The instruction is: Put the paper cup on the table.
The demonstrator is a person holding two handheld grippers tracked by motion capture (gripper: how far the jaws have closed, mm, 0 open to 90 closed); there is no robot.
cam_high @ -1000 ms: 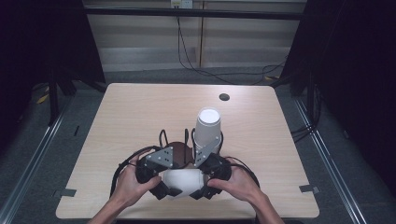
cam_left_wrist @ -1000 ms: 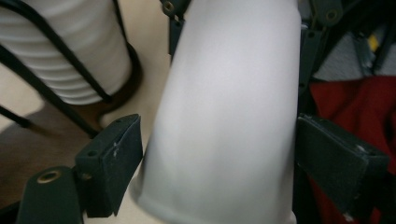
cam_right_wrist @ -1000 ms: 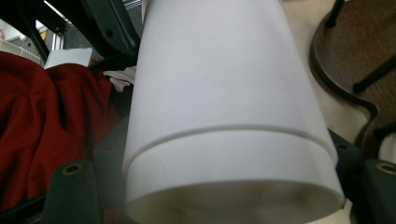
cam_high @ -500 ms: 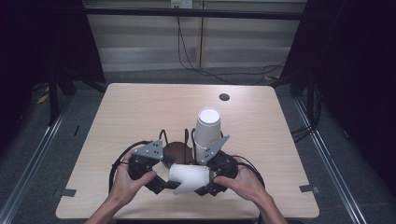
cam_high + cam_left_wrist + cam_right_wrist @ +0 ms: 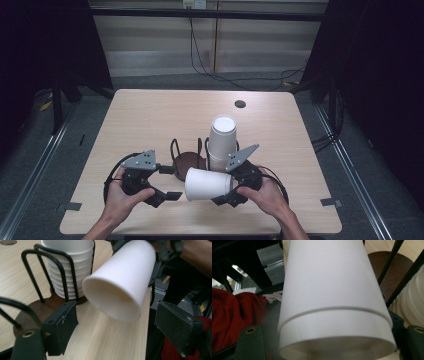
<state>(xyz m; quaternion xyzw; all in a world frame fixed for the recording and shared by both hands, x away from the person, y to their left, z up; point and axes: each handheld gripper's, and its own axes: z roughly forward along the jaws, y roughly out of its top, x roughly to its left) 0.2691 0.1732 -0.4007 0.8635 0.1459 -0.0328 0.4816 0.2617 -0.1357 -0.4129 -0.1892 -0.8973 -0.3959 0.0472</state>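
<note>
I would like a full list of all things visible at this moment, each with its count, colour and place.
paper cup: one (possibly nested), white, lying sideways in the right tongs, mouth toward the left tongs
stack of paper cups: one stack, white, upright in the holder
cup holder: one, dark brown base with black wire loops, mid-table
table: one, light wood
hole: one, dark, far side of the table
cables: several, black, on the floor behind the table
left tongs: black, open, apart from the cup
right tongs: black, shut on the cup
hands: two, near table edge
</note>
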